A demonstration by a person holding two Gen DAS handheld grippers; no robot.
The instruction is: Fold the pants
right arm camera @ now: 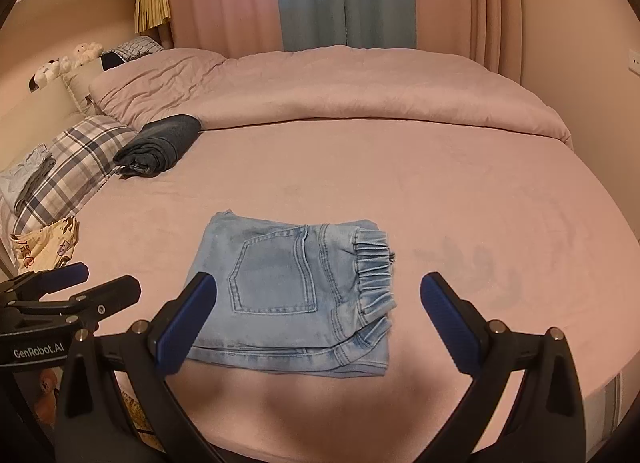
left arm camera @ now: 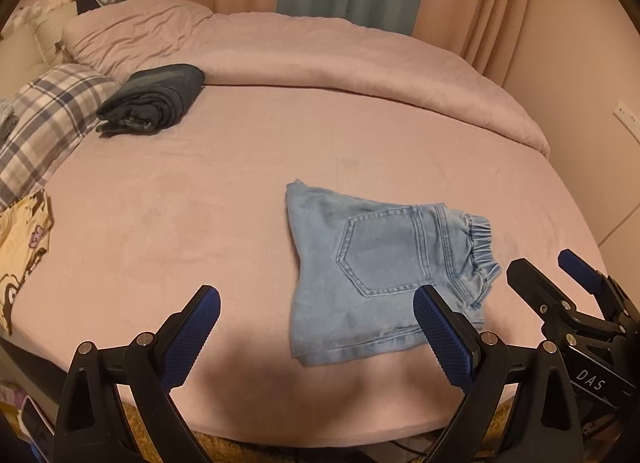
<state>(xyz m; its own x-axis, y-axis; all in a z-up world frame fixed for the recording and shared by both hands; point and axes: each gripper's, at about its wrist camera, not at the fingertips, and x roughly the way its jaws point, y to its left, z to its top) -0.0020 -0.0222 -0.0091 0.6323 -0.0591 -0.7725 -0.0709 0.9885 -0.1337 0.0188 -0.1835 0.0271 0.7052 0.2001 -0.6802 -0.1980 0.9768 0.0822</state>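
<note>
Light blue denim pants (left arm camera: 376, 271) lie folded into a compact rectangle on the pink bed, back pocket up, elastic waistband to the right. They also show in the right wrist view (right arm camera: 296, 295). My left gripper (left arm camera: 320, 339) is open and empty, held above the bed's near edge, its right finger over the pants' near right corner. My right gripper (right arm camera: 320, 323) is open and empty, straddling the pants' near edge from above. The right gripper also shows at the right of the left wrist view (left arm camera: 560, 275). The left gripper shows at the left of the right wrist view (right arm camera: 92, 281).
A dark folded pair of jeans (left arm camera: 156, 101) lies at the back left beside a plaid pillow (left arm camera: 44, 119). A pink duvet (left arm camera: 320, 59) is bunched along the far side. A yellow printed cloth (left arm camera: 22, 251) lies at the left edge. Curtains hang behind.
</note>
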